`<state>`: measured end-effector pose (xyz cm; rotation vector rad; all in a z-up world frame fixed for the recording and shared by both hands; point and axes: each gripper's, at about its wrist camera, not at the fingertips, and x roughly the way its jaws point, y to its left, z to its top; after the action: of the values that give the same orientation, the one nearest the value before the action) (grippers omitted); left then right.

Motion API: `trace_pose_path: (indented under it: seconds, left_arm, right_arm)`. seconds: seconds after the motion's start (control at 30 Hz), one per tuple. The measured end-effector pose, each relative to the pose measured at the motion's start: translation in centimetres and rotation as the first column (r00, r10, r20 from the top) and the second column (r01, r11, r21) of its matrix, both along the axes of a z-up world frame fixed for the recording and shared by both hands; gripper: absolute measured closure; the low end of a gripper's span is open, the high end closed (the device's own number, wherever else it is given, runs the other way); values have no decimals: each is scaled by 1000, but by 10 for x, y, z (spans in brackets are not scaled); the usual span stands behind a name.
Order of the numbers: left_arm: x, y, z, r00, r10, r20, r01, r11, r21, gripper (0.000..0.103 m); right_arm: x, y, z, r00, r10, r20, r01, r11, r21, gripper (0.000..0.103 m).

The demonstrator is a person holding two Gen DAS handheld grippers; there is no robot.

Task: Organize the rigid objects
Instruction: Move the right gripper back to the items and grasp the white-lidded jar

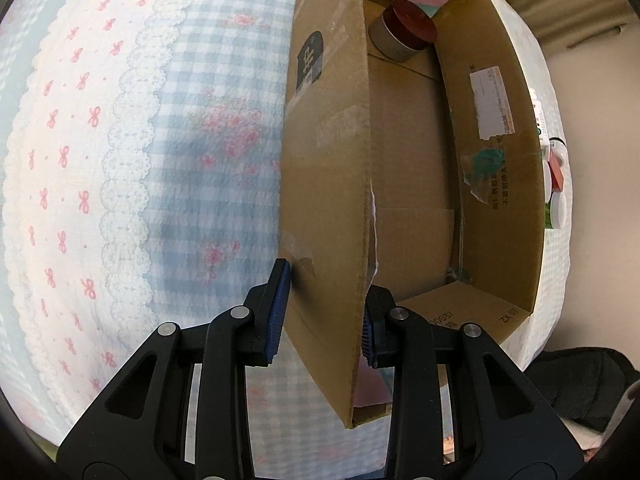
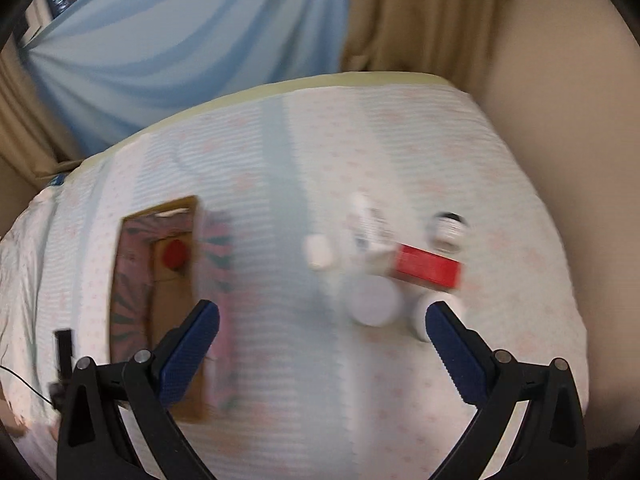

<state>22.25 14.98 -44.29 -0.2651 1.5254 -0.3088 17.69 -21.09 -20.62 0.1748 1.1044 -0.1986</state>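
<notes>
A: What does the left gripper [image 1: 323, 312] hold?

B: Its two blue pads are clamped on one side flap of the cardboard box [image 1: 420, 168], one pad on each face of the flap. The box is open and stands on the bed sheet [image 1: 120, 160] with pink bows and blue checks.

A: What is inside the box?

B: A round tin with a red lid [image 1: 402, 34], at the far end, lying tilted against the wall.

A: And the right gripper [image 2: 322, 326]?

B: Its fingers are spread wide with nothing between them, and it hangs above the bed. Beyond it lies a loose group of things: a red box [image 2: 428, 266], a white round lid [image 2: 374, 302], a small jar [image 2: 446, 232] and a white tube [image 2: 370, 224] (this view is blurred, so details are uncertain). The group is well apart from the cardboard box, which is at the left of this view.
</notes>
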Motion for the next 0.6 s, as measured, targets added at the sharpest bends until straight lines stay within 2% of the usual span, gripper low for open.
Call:
trace_pose_path:
  seconds: [0.13,0.3,0.43,0.6]
  left_arm:
    - [-2,-2,0,1000,4,8,-4,1000,18,75]
    - [-6,-8,-1,1000,18,19,-19,999,36,75]
    - [-10,-7,0,999,41,21,-42,999,34,75]
    - [-14,-12,1,999,26,32,-28,998,63,75]
  right_arm:
    - [-33,-53,-18,999,-36,10,36,999,-23,0]
    - [-56,-103,-72,999,-30,-31,29,999,-24,0]
    - [-63,-122,-114,998,15,-53,-16,1000,-9,0]
    - [-63,-127,-164,995,81,-61,-82,997,-7,0]
